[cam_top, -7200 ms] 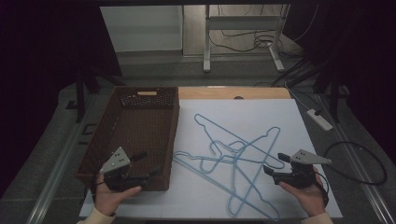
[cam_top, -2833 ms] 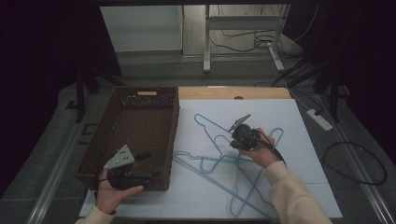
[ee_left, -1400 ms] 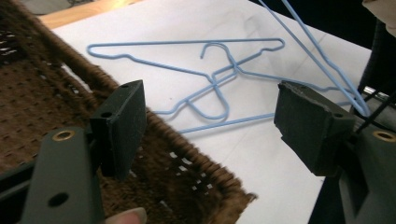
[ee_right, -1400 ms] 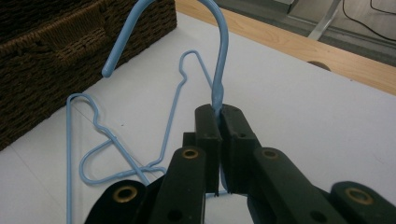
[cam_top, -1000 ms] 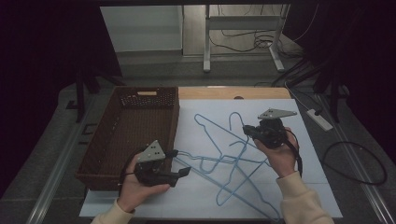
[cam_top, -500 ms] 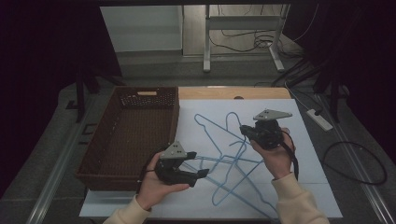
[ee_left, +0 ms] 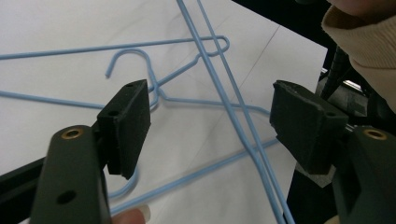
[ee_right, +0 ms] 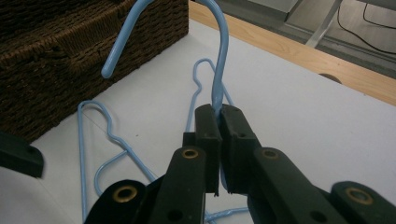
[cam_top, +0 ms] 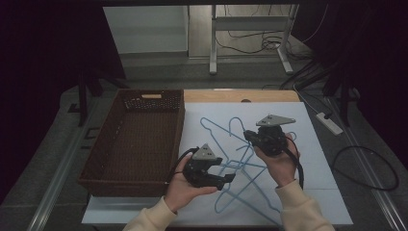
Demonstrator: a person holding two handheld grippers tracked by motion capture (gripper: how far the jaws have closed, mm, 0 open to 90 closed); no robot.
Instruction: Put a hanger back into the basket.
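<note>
The left hand-held gripper (cam_top: 230, 179) lies cradled in the person's upturned left hand (cam_top: 185, 187), near the front edge of the counter (cam_top: 312, 144) and just beside the near right corner of the brown woven rectangular basket (cam_top: 134, 139). It points level, toward the right edge of the counter, with its grey three-cornered plate on top. Its jaws stand wide apart and have just been closing a little; in the left gripper view, thin light-blue wire hangers (ee_left: 219, 93) lie on the white sheet between and beyond the two black pads (ee_left: 128, 126), and neither pad presses on a wire.

The right hand-held gripper (cam_top: 246, 135) is held up in the person's right hand (cam_top: 279, 163) above the middle of the counter, pointing left toward the basket, a cream sleeve (cam_top: 300, 209) coming in from the front edge. In the right gripper view its jaws are squeezed nearly together on the neck of one light-blue wire hanger (ee_right: 217, 60), just below the hook, which rises and curls over above the pads, with the basket wall behind it.

The rest of the hangers lie tangled on the white sheet, from its middle down toward the front edge. Their wires cross too much for a sure count; there seem to be three or four. There is one basket, standing along the left edge, and there are two hand-held grippers.
</note>
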